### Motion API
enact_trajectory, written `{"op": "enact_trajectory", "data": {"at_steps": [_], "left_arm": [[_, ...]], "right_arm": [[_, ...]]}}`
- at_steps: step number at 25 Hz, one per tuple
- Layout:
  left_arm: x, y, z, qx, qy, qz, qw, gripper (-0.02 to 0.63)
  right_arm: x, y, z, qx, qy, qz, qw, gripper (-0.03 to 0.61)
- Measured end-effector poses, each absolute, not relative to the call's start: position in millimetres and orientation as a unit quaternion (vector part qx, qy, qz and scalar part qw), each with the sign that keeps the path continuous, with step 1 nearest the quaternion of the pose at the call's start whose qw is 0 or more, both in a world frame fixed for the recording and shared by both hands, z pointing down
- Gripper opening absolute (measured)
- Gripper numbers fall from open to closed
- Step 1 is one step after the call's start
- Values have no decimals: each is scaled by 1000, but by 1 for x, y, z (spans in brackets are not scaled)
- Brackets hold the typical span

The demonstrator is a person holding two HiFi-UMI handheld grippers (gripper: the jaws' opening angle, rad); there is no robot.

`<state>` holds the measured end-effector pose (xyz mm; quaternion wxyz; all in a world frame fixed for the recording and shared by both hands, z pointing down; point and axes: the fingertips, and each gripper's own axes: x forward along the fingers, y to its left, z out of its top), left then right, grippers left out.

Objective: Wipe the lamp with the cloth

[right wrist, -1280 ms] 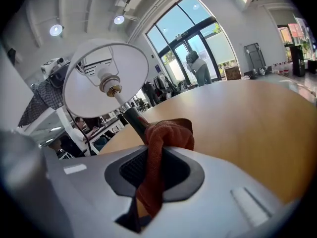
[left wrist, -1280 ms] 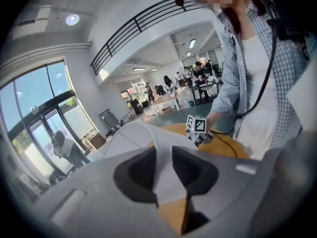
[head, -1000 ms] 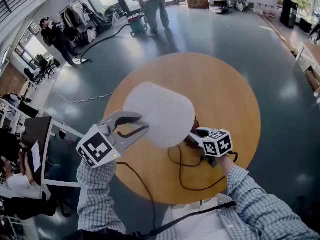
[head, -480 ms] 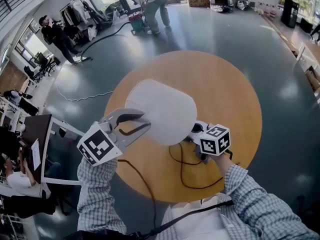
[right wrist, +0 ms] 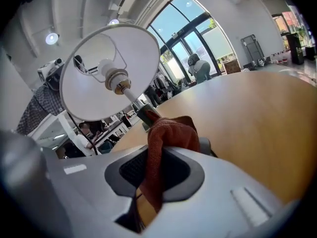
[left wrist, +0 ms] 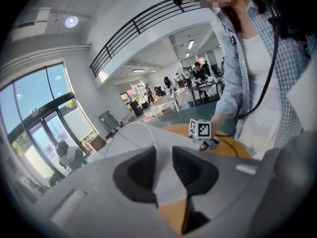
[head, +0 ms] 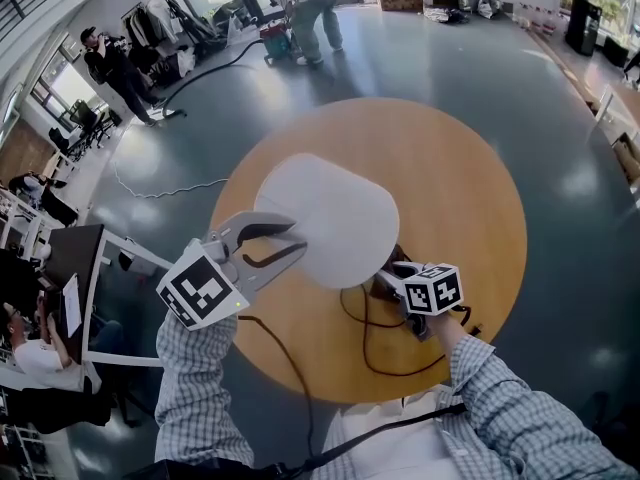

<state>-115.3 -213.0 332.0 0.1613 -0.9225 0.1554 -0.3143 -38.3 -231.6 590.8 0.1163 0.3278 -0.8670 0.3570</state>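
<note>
The lamp's white shade (head: 328, 220) stands over the round wooden table (head: 460, 198). My left gripper (head: 294, 240) is shut on the shade's near left rim; in the left gripper view the thin shade edge (left wrist: 163, 180) runs between the pads. My right gripper (head: 384, 278) reaches under the shade's near right side and is shut on a rust-red cloth (right wrist: 169, 139). Seen from the right gripper view, the cloth lies close to the lamp's dark stem (right wrist: 144, 112), below the shade's white inside (right wrist: 106, 73) and the bulb socket (right wrist: 115, 78). Whether cloth and stem touch is hidden.
A black cord (head: 375, 353) loops on the table near the person's body. The lamp's base is hidden under the shade. A desk with a monitor (head: 75, 288) stands at the left. People stand far off on the grey floor (head: 305, 8).
The right gripper, cloth in its jaws, shifted a little under the shade and came back down toward the near edge. The left gripper kept its hold on the rim.
</note>
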Motion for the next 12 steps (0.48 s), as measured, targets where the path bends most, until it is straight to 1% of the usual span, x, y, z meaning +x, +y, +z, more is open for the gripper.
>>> {"op": "enact_trajectory", "data": {"at_steps": [6, 12], "left_arm": [[-105, -216, 333, -919, 147, -323, 170, 103], [-87, -216, 333, -911, 129, -339, 198, 107]], "right_arm": [[-22, -227, 582, 332, -867, 356, 101, 66], [16, -218, 569, 364, -857, 359, 69, 66]]}}
